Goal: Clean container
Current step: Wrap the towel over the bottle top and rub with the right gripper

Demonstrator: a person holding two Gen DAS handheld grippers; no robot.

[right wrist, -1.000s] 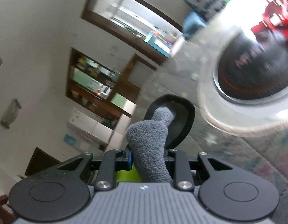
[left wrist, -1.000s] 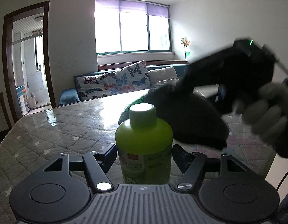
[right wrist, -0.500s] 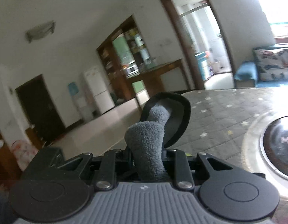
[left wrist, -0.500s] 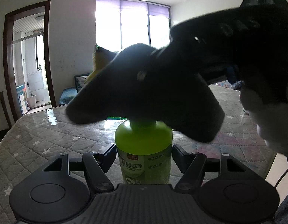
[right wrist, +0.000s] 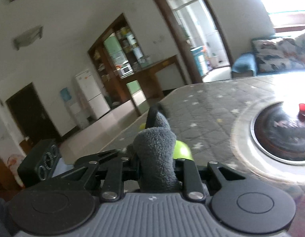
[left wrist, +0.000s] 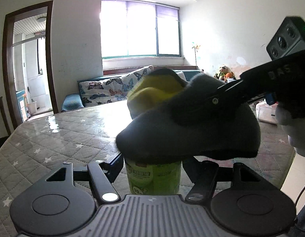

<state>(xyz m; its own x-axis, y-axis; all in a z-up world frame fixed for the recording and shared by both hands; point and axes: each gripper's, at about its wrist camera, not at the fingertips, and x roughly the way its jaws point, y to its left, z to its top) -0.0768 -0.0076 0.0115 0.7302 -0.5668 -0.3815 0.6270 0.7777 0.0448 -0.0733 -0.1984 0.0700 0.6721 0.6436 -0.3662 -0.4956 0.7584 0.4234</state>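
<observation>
On my left side, the left gripper (left wrist: pixel 153 164) is clamped around the lower body of the green bottle (left wrist: pixel 153 175), which stands upright on the quilted table (left wrist: pixel 53 138) just in front of the wrist camera, both fingers pressing its sides. Moving right, the grey cloth (left wrist: pixel 191 130) is draped over the bottle's cap and shoulders, hiding them completely; a yellow patch of it shows on the far side. The right gripper (right wrist: pixel 156 169) has its jaws closed tight on a fold of that cloth, and in its own view only a sliver of green peeks out beside the fabric. I judge the cleaning to be in mid-wipe: the top is being rubbed, while the labelled body below looks untouched by the cloth, so the sides and perhaps the base remain. I cannot tell from here how clean the covered part is. Around the work, a sofa with butterfly cushions (left wrist: pixel 113 86) sits well behind the table under the window (left wrist: pixel 140 27), and further right a round metal-rimmed dish (right wrist: pixel 280 130) lies on the table near the bottle. What stands in my way is mostly my own left fingers, which cover the part of the body I would wipe next.
</observation>
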